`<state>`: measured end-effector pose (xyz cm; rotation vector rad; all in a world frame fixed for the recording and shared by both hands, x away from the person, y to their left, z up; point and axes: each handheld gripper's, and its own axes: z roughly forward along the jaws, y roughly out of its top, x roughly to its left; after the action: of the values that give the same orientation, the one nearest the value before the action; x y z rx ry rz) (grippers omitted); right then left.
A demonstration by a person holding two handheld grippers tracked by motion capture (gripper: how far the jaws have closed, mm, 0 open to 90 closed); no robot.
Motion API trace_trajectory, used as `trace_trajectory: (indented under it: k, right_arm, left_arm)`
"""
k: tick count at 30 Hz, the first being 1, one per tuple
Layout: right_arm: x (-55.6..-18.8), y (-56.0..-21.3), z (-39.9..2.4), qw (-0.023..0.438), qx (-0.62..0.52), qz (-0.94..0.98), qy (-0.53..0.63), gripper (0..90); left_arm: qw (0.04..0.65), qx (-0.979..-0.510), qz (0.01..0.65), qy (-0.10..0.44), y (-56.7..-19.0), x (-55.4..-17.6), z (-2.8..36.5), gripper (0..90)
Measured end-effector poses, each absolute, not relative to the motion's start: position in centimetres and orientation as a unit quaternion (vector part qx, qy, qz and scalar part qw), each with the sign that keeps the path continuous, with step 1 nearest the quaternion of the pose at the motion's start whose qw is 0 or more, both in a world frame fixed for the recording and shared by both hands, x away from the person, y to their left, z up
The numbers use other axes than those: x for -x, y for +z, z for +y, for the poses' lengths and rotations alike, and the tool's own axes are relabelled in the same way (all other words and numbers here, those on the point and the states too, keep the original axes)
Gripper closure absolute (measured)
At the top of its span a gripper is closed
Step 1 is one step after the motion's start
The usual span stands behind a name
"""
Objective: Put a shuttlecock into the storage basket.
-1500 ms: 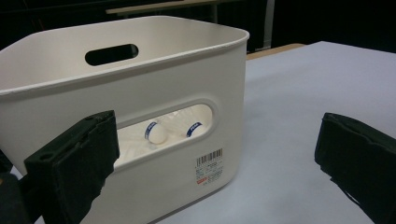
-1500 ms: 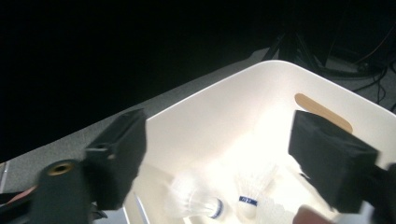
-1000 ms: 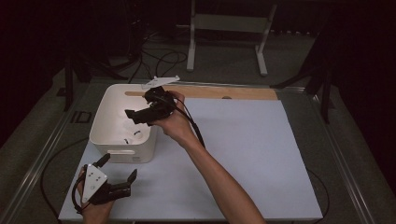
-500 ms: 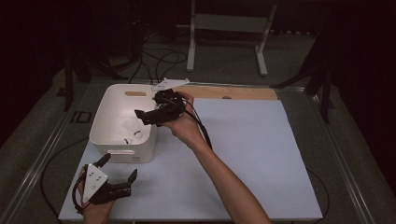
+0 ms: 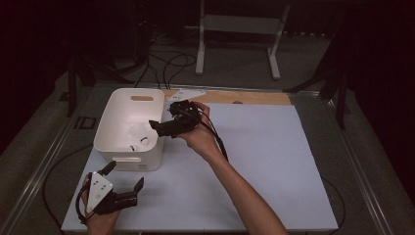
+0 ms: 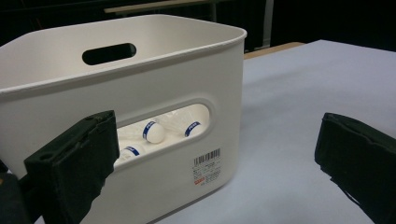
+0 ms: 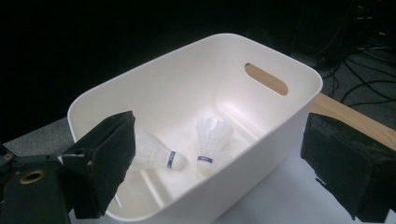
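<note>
We are resting left gripper at near left corner of table, jaws wide apart, gripping nothing. We are holding right gripper at right rim of white bin, jaws spread, nothing between. Two shuttlecocks are lying on bin floor, near table's far left corner. We are thinking: lift hand straight away, no bumping rim. Left shuttlecock is lying flat, cork pointing right; other is tipping feathers up, cork toward us.
</note>
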<state>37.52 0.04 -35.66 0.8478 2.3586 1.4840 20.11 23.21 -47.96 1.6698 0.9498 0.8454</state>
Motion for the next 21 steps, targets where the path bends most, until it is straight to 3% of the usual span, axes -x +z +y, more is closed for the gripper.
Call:
trace_trajectory:
  k: [21]
  right_arm:
    - [-36.1,-36.9,-3.7,0.123,-0.298,0.795,0.515,10.3]
  left_arm:
    - [0.498,-0.69,0.393,0.349,-48.0,-20.2,23.1,0.3]
